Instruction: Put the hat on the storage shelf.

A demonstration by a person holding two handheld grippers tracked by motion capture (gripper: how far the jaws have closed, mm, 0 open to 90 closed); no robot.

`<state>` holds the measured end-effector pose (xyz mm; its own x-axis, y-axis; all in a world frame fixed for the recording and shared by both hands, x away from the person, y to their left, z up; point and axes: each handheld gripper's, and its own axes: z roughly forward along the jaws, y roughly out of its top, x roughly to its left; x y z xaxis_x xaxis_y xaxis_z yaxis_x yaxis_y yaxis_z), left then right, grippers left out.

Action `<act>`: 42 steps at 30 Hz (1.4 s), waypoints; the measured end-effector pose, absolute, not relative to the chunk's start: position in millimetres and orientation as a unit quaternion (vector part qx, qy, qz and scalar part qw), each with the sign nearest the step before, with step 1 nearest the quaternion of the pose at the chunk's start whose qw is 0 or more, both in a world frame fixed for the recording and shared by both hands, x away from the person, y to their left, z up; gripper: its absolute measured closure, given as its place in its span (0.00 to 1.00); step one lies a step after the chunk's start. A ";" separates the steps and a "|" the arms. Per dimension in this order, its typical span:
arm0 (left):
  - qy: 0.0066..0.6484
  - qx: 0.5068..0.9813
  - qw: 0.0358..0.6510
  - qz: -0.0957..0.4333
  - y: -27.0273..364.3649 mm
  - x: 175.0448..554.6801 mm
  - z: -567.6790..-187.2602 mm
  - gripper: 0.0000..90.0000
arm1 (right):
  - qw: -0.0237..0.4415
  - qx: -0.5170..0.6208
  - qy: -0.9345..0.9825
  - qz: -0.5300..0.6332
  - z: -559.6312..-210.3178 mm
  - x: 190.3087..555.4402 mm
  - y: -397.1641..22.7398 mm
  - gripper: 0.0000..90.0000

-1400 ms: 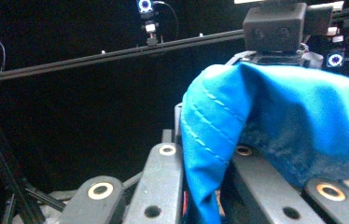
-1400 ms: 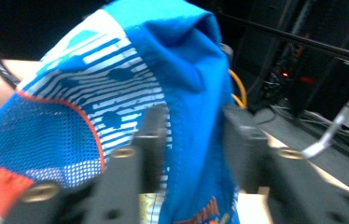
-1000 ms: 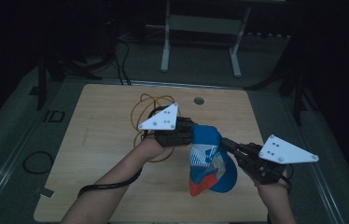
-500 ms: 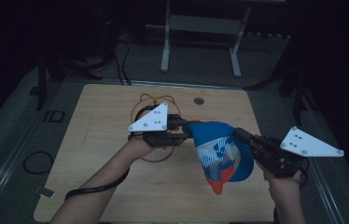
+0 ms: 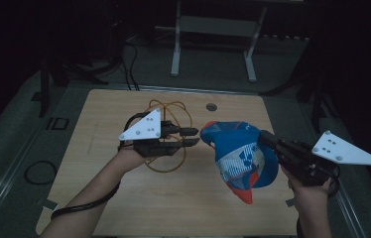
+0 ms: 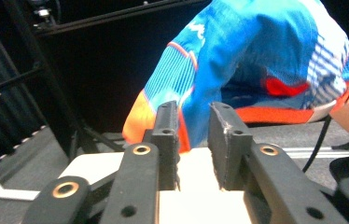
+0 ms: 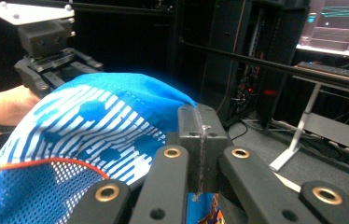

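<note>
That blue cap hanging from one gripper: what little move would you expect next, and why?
Probably lowering it to the table. The right gripper is shut on the blue cap, which hangs in the air above the wooden table. The left gripper is open, just clear of the cap's edge, so only one side holds it.

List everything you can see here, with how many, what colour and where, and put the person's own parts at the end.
cap: one, blue with white stripes and orange trim, held above the table's right half
cord loop: one, orange, lying on the table under the left hand-held gripper
table: one, light wood, centre of the high view
hole: one, round, grey, near the table's far edge
metal stand: one, grey, on the floor beyond the table
monitor: one, lit, upper right of the right gripper view
left hand-held gripper: one, black, jaws open, beside the cap
right hand-held gripper: one, black, shut on the cap
</note>
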<state>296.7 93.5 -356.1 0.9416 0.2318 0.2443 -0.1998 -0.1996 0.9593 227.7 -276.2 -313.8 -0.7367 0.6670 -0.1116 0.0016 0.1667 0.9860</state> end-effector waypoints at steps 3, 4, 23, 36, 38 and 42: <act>0.029 0.753 0.632 0.182 107.2 293.0 -357.0 0.75 | 0.276 0.239 0.711 0.601 -312.7 230.2 -276.6 1.00; 0.037 0.751 0.632 0.187 112.0 291.2 -357.8 0.72 | 0.276 0.239 0.711 0.601 -312.5 231.5 -276.3 1.00; 0.192 0.743 0.586 0.260 194.0 269.7 -406.2 0.02 | 0.273 0.242 0.711 0.602 -291.0 277.2 -226.0 1.00; 0.278 0.715 0.568 0.296 239.3 241.8 -479.8 0.02 | 0.261 0.243 0.720 0.596 -278.5 322.8 -156.7 1.00; 0.286 0.716 0.564 0.296 241.0 236.5 -493.0 0.02 | 0.255 0.243 0.722 0.596 -277.8 328.8 -146.6 1.00; 0.298 0.718 0.558 0.291 243.8 229.0 -514.2 0.02 | 0.240 0.241 0.728 0.596 -278.1 339.9 -123.3 1.00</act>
